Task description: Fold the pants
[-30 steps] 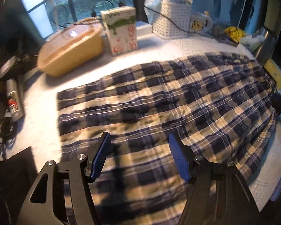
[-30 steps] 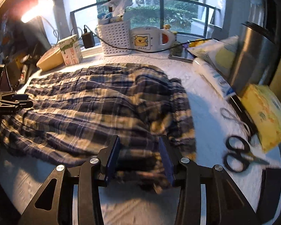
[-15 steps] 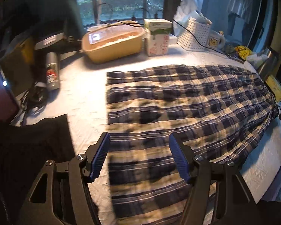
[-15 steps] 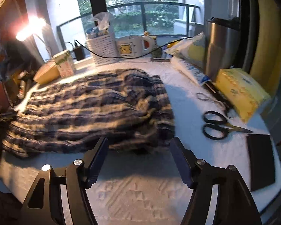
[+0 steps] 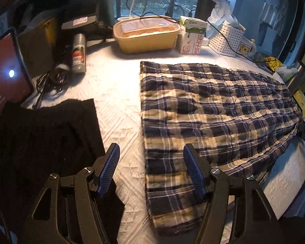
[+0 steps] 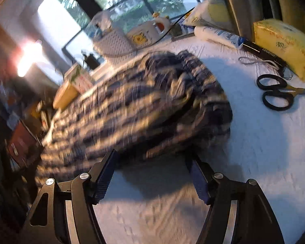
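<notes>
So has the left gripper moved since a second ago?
Yes. The left gripper has pulled back and leftward: its jaws, open, now straddle the plaid pants' left edge, with the black cloth newly in view.

Home – milk carton; mug; balcony window

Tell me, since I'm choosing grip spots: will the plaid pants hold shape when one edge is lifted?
Probably not: the plaid pants lie wrinkled and flat, suggesting thin, floppy cloth that would drape. The gathered waistband looks thicker, likely a firmer grip.

Both hand-held grippers gape (empty).
</notes>
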Demonstrator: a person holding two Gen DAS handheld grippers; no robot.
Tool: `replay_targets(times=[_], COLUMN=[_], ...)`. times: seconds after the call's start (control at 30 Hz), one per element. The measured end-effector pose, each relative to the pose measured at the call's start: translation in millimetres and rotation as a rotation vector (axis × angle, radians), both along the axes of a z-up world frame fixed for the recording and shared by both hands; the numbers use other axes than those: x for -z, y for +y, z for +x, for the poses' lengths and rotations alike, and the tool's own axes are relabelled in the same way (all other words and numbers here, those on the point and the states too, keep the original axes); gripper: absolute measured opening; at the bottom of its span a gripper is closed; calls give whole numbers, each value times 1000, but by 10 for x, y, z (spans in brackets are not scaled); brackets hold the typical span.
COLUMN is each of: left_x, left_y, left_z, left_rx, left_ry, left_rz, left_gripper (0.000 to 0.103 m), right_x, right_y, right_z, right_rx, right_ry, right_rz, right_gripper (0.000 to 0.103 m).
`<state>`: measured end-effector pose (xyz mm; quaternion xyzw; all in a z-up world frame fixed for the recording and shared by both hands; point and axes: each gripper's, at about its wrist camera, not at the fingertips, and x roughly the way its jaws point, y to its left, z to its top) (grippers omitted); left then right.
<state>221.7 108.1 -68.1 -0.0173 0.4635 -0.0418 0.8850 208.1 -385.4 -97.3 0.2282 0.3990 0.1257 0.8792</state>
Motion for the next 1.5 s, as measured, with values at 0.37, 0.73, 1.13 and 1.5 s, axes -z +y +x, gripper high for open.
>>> replay_targets(times=[0.37, 0.73, 1.13, 1.5], left_x=[8, 46, -11, -46], left_y=[19, -189, -435, -114], left_z=[78, 339, 261, 109], left_rx=[-30, 22, 123, 102], left_ry=[-9, 14, -24, -69], left_rz=[16, 25, -12, -77], left_gripper=[64, 37, 37, 37], right_x=[35, -6, -531, -1285], right_y=[-265, -222, -519, 264], right_z=[469, 903, 786, 621], right_rx=[118, 137, 195, 96], right_ry=[-51, -44, -137, -309], right_rz=[176, 40, -190, -257], right_gripper=[71, 12, 12, 12])
